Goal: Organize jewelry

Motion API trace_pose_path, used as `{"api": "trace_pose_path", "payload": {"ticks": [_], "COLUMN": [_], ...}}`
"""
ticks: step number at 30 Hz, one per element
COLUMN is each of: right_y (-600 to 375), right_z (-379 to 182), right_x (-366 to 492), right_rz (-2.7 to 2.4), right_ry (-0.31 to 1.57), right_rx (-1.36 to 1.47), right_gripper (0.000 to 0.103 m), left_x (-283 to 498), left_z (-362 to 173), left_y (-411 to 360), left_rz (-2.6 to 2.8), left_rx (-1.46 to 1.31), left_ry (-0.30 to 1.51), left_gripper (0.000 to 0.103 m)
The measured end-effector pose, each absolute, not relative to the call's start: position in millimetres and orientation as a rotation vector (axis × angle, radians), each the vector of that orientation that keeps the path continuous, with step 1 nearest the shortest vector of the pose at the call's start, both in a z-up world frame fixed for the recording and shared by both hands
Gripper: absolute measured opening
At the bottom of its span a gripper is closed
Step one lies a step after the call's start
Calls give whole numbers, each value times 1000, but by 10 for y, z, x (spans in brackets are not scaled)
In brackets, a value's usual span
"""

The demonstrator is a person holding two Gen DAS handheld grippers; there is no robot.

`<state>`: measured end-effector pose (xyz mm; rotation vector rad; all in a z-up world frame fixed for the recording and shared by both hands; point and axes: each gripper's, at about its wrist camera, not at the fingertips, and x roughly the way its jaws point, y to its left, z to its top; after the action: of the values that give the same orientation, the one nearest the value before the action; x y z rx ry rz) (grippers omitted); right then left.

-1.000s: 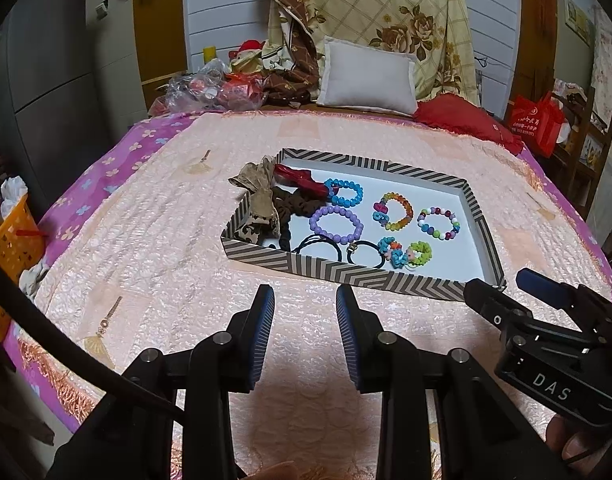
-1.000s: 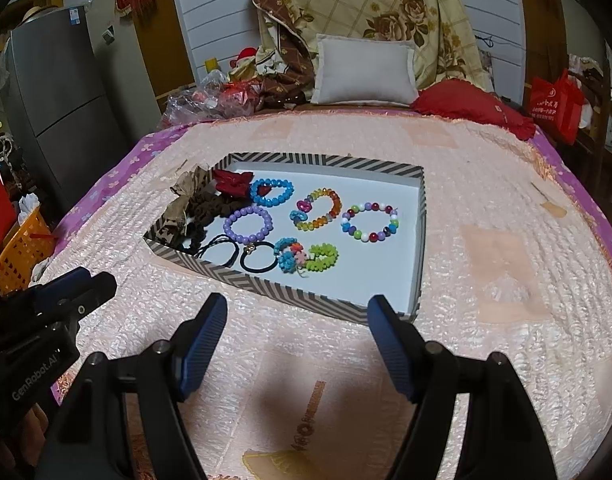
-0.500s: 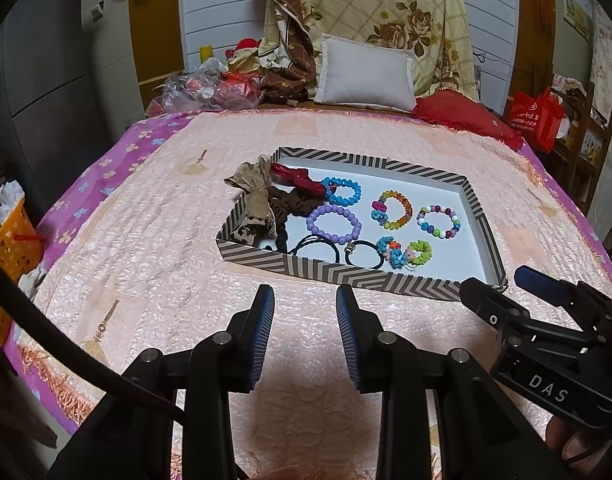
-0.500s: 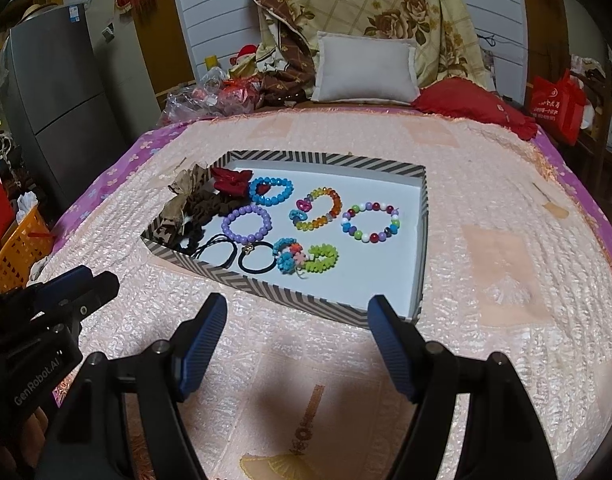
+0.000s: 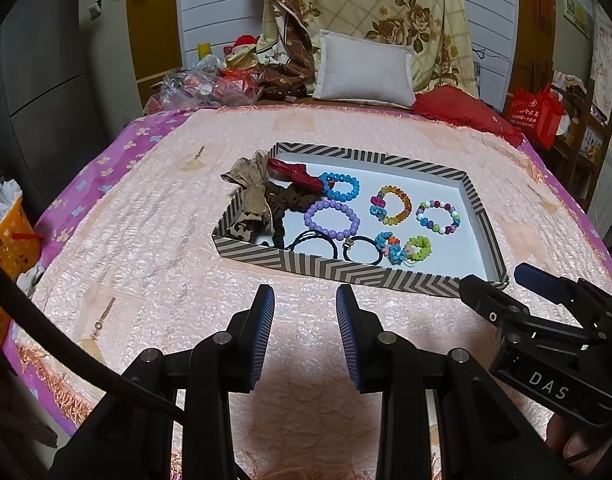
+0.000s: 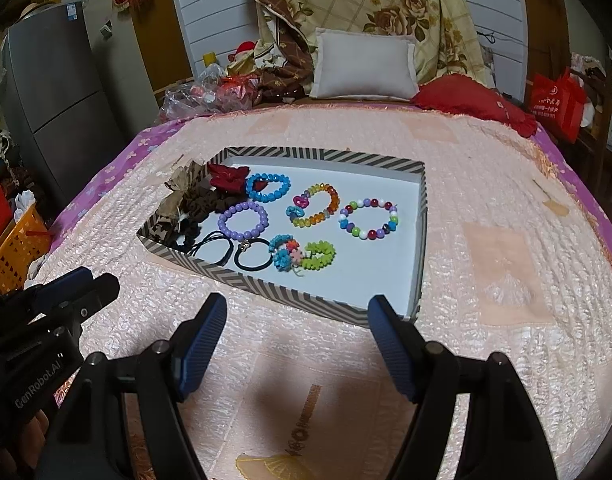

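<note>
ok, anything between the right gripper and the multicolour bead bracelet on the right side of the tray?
Only the tray's near striped wall, which the right gripper has to clear from above. Past it lies bare white floor up to the multicolour bead bracelet, which lies apart from the other pieces. The jaws are wide open and empty.

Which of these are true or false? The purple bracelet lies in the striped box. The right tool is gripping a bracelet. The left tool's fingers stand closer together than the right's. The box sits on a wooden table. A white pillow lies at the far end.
1. The purple bracelet lies in the striped box: true.
2. The right tool grips a bracelet: false; it is open and empty, short of the box.
3. The left tool has the narrower gap: true.
4. The box sits on a wooden table: false; it rests on a pink quilt.
5. A white pillow lies at the far end: true.
</note>
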<state>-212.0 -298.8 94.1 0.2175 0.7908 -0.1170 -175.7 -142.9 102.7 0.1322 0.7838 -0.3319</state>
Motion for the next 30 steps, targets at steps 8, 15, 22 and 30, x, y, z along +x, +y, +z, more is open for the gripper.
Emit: {"api": "trace_pose_path", "payload": {"ticks": [8,15,22,30], "right_y": [-2987,-3003,-3005,-3012], "right_z": [924,896,884,856], "right_x": [-2124,-2128,-2113,-2108], "right_rz": [-115,-115,-112,-110], "right_ry": [795,803,808,815], "right_rx": [217,217,216,221], "right_gripper": [76,76,76,76], "left_x": [-1752,-1749,-1738,-1739], "left_z": [1005,988,986,978], "left_y": [-1435,-1453,-1458,-1463], "left_rz": [-334,-334,-336,-337], "left_rx": [134,140,143,145], "left_ry": [790,801,804,806], "left_gripper": [46,46,46,46]}}
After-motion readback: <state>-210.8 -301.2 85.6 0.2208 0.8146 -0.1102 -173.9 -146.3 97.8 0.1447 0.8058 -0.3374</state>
